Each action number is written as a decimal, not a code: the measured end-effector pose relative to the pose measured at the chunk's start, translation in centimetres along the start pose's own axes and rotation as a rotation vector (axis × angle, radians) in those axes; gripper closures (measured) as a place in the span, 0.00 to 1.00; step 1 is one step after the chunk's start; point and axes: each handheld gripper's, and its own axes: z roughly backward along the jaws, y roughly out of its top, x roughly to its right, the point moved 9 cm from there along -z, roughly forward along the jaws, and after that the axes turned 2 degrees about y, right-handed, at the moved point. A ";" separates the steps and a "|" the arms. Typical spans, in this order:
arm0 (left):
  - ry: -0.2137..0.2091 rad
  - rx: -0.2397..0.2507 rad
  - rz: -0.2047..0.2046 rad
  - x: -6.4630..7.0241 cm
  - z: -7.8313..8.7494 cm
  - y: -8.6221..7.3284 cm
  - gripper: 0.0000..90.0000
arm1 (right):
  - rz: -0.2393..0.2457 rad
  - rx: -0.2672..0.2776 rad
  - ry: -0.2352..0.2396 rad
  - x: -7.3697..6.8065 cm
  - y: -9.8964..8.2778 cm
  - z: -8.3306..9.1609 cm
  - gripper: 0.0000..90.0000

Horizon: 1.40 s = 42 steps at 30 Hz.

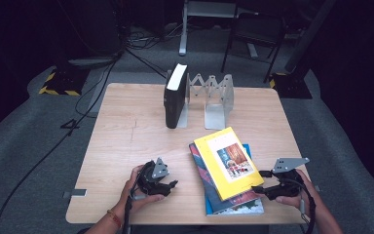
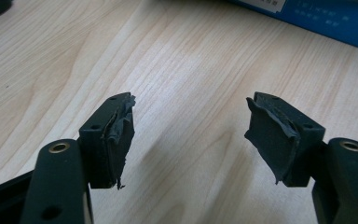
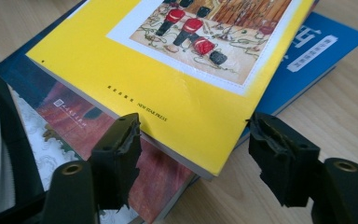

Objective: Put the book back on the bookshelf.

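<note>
Between the parted right tongs — the yellow book's corner, untouched.

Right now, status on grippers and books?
Left gripper open over bare table. Right gripper open at yellow book corner, not gripping. Nothing in the way.

The right gripper straddles the yellow book's corner, jaws apart.
</note>
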 end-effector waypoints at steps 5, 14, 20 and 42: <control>-0.003 0.072 -0.013 0.7 -0.1 1.8 0.37 | -0.021 0.012 0.041 0.4 0.9 -0.2 0.32; -0.007 0.128 -0.015 0.8 -0.8 4.6 0.35 | -0.038 0.040 0.031 1.1 2.9 -1.1 0.42; 0.019 0.122 0.000 -0.5 -1.8 5.2 0.35 | 0.011 0.026 0.080 -0.3 3.9 -2.2 0.49; 0.065 0.080 0.032 -3.2 -4.4 6.6 0.37 | 0.034 0.057 0.013 0.8 5.3 -3.5 0.50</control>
